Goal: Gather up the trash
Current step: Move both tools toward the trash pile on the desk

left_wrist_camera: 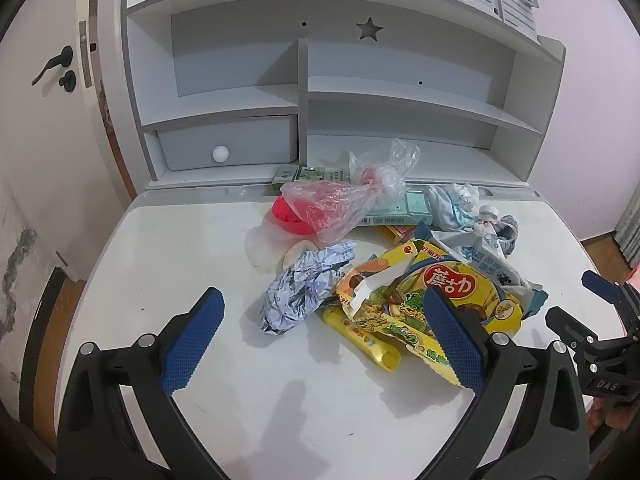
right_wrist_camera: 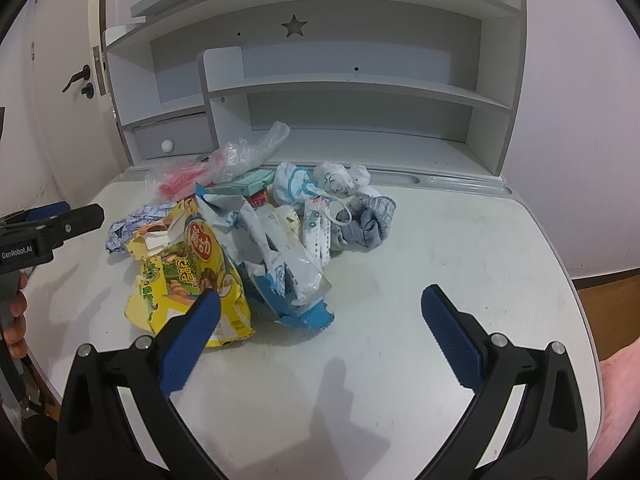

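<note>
Both tools stand wide apart, holding nothing: the left tool (left_wrist_camera: 324, 344) and the right tool (right_wrist_camera: 320, 324) hover above the white desk (left_wrist_camera: 168, 248). Just beyond the left tool, at twelve o'clock, lies a heap of trash: a crumpled foil wrapper (left_wrist_camera: 300, 292), a torn yellow snack bag (left_wrist_camera: 452, 292) and a clear plastic bag (left_wrist_camera: 336, 204). Grey socks (right_wrist_camera: 368, 220) lie at its two o'clock edge. Farther back stands a white shelf unit (left_wrist_camera: 360, 92) with a star cut-out, a door (left_wrist_camera: 48, 92) at ten o'clock.
</note>
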### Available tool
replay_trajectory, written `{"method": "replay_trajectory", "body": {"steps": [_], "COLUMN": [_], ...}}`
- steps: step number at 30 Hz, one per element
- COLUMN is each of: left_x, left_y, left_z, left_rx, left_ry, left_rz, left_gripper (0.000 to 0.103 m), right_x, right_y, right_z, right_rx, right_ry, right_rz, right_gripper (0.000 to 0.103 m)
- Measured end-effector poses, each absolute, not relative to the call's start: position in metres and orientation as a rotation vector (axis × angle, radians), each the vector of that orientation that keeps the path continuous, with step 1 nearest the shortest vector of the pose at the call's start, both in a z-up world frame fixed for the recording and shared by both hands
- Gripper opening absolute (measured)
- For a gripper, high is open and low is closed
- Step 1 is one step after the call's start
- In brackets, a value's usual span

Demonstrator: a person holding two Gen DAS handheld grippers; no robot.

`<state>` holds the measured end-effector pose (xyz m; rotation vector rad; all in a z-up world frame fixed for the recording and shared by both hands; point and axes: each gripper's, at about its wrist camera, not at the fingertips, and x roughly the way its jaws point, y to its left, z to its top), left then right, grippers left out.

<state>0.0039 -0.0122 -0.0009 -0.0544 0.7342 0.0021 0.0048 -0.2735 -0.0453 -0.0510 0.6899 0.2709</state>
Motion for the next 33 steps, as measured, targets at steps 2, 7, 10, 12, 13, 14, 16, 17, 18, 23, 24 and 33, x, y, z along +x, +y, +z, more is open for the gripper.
{"method": "replay_trajectory", "body": {"steps": [2, 7, 10, 12, 13, 14, 16, 17, 18, 23, 24, 33], "left_x": [0.004, 0.004, 0.002, 0.001, 0.000, 0.000, -0.003, -0.004, -0.007, -0.015, -0.017, -0.018], "left_y": [-0.012, -0.015, -0.017, -0.019, -0.020, -0.022, -0.025, -0.027, -0.029, -0.031, -0.032, -0.044], "left_z": [0.000, 0.000, 0.000, 0.000, 0.001, 0.001, -0.002, -0.004, -0.008, -0.028, -0.033, -0.051], "left_rx": [-0.054, -0.059, -0.072, -0.066, -0.072, -0.068, -0.037, -0.027, -0.008, 0.002, -0.003, -0.251], "left_ry": [0.739, 0.737, 0.725, 0.721, 0.717, 0.716, 0.723, 0.728, 0.738, 0.810, 0.821, 0.961], "left_rz": [0.001, -0.002, -0.011, -0.011, -0.014, -0.012, 0.009, 0.021, 0.040, 0.064, 0.066, -0.057], "left_gripper": [0.097, 0.097, 0.097, 0.097, 0.097, 0.097, 0.097, 0.097, 0.097, 0.097, 0.097, 0.096], "right_x": [0.005, 0.003, 0.003, 0.003, 0.003, 0.004, 0.004, 0.004, 0.004, 0.001, 0.000, -0.007], "right_y": [-0.273, -0.274, -0.275, -0.275, -0.276, -0.276, -0.279, -0.282, -0.283, -0.295, -0.297, -0.322], "right_z": [-0.045, -0.045, -0.045, -0.044, -0.044, -0.044, -0.043, -0.043, -0.042, -0.042, -0.043, -0.053], "right_rx": [-0.052, -0.054, -0.054, -0.054, -0.053, -0.054, -0.051, -0.044, -0.036, 0.012, 0.016, 0.056], "right_ry": [0.691, 0.687, 0.685, 0.685, 0.684, 0.682, 0.678, 0.673, 0.669, 0.655, 0.654, 0.644], "right_rz": [0.270, 0.268, 0.272, 0.271, 0.271, 0.270, 0.268, 0.266, 0.267, 0.286, 0.292, 0.334], "right_gripper": [0.097, 0.097, 0.097, 0.097, 0.097, 0.097, 0.097, 0.097, 0.097, 0.097, 0.097, 0.097]}}
